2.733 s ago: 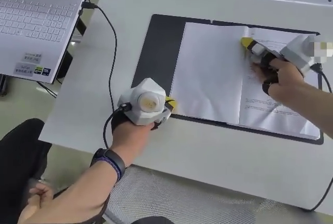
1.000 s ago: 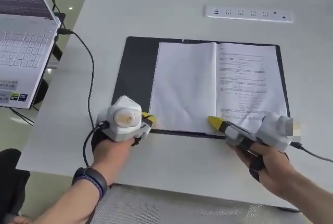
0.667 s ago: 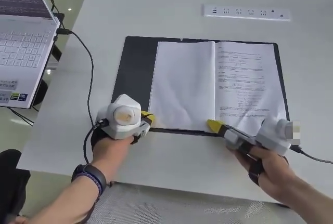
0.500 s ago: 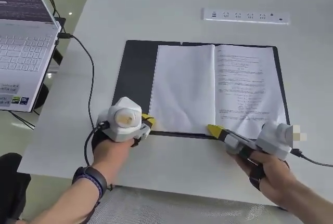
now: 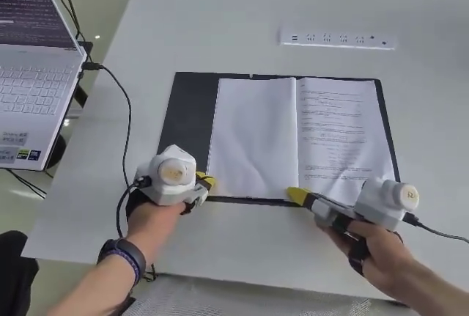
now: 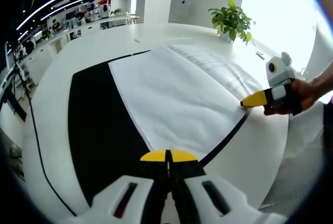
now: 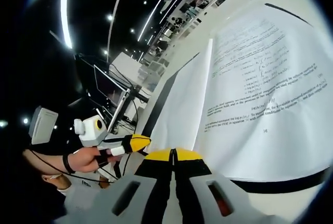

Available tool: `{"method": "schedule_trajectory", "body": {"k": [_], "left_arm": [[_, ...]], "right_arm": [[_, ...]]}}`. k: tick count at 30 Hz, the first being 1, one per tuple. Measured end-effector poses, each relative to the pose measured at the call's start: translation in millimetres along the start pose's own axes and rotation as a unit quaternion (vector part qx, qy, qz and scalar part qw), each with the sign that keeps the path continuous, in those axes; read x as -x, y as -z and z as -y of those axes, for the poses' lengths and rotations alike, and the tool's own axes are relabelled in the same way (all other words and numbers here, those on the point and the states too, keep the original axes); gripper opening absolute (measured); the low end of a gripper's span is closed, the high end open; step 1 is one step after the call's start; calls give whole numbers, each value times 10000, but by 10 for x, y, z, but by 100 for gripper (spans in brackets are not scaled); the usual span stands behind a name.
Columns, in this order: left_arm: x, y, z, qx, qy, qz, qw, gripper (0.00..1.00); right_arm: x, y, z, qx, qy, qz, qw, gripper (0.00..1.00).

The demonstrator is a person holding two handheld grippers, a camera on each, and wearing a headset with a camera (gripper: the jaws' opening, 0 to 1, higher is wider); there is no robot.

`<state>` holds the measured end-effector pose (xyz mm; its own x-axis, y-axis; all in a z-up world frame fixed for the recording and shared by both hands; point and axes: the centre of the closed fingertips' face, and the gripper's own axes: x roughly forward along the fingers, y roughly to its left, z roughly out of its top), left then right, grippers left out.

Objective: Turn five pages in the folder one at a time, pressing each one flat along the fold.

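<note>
- An open laptop (image 5: 29,74) is being seen at the left edge of the table (image 5: 220,15).
- The left gripper (image 5: 205,182) is being held, jaws pressed together, at the near edge of the folder (image 5: 189,122), by the corner of the blank page (image 5: 253,136).
- The folder is being laid open mid-table, with the printed page (image 5: 341,136) on the right.
- The right gripper (image 5: 295,195) is being held, jaws together, at the fold's near end.

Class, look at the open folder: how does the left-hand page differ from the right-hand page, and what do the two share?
The left-hand page is blank; the right-hand page carries printed text. A broad strip of the black folder shows beside the left-hand page; the right-hand page nearly reaches the folder's edge. Both are white, lie flat and meet at the fold.
</note>
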<state>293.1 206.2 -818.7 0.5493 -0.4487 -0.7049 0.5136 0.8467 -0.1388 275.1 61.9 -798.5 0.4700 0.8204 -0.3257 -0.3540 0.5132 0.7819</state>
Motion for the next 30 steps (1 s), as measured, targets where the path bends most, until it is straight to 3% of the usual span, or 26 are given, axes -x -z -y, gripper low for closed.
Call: {"method": "schedule_trajectory", "body": {"k": [5,11,17,20,23,27,30], "left_arm": [[8,-6,35,71,81,-38,9999,3],[101,-83,122,72,205,41,9998,15],[225,-167,118,49,177,173,9997,19],[309,-231,186,41,346,300,9989,25],[390,-276,218,-52,374,387,9985,29],[508,-341,224,-151,342,469,9982,33],[599,-408,235,-156,341,569,9977,37]], "right_arm": [[49,-79,-22,143,25,6,9999,7],[162,-179,-8,476,185,-4,9987,16],[366,-242,74,1129,450,-187,9924,29],[506,-283,76,1421,549,-291,9879,32],[636,-366,98,1571,640,-246,9852,36],[830,-477,111,1903,797,-230,9782,43],[952,-540,112,1952,862,-145,9769,48]]}}
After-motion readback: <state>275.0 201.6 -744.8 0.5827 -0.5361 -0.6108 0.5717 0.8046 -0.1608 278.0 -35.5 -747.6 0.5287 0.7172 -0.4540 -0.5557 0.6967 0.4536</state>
